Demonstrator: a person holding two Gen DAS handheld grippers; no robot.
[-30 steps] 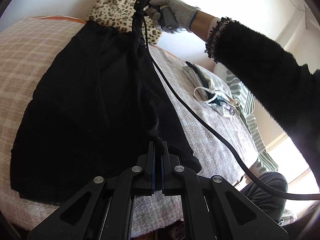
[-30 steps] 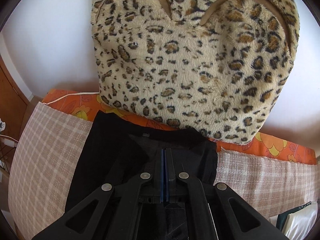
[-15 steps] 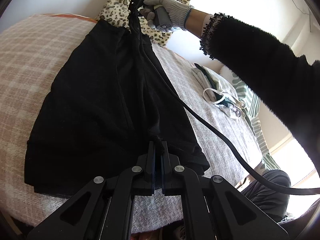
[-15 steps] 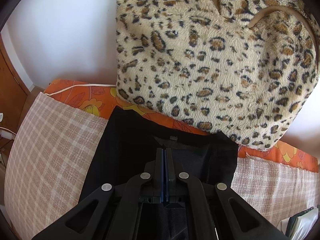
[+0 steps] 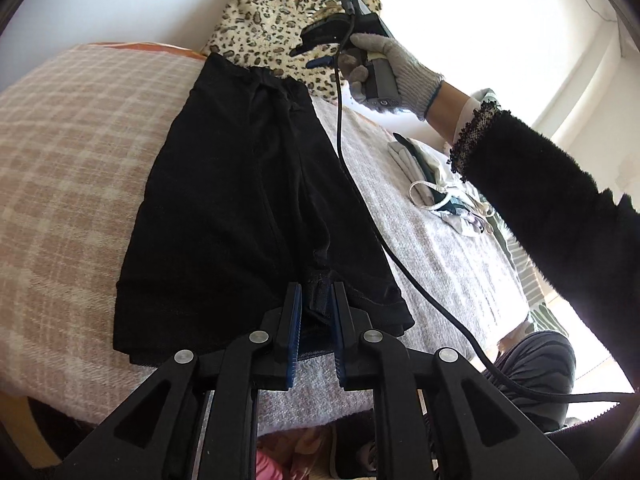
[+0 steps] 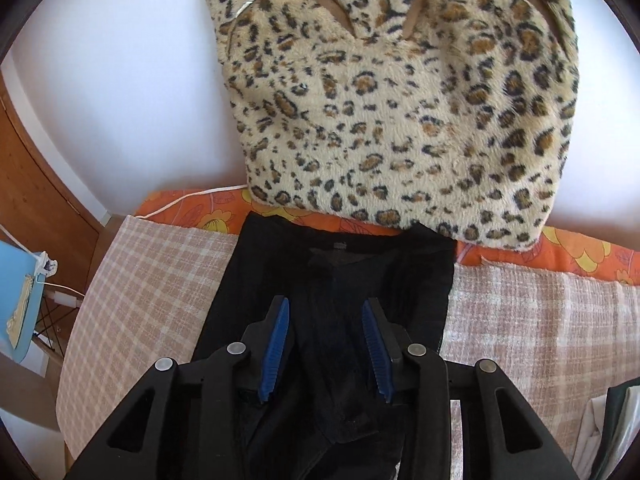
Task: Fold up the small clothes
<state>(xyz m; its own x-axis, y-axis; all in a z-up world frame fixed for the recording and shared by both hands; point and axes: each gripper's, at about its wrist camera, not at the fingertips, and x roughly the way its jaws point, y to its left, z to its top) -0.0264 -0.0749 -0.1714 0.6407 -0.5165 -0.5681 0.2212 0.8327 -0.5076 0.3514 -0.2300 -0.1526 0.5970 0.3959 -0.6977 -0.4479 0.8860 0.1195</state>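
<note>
Both pairs of fingers have just been opening. On the left gripper (image 5: 314, 300) the jaws stand slightly apart with a ridge of the black garment (image 5: 248, 208) between them, pads not pressing. On the right gripper (image 6: 325, 328) they stand wider, angled down over the waistband, holding nothing. A gloved hand (image 5: 394, 70) holds it raised, beside the leopard cushion (image 6: 400, 100). That garment lies folded lengthwise on the checked blanket (image 5: 76, 152).

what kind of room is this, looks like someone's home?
Most likely a bedroom at home: a bed with a checked blanket, a leopard-print cushion against the wall, and a small pile of clothes beside the black garment.
</note>
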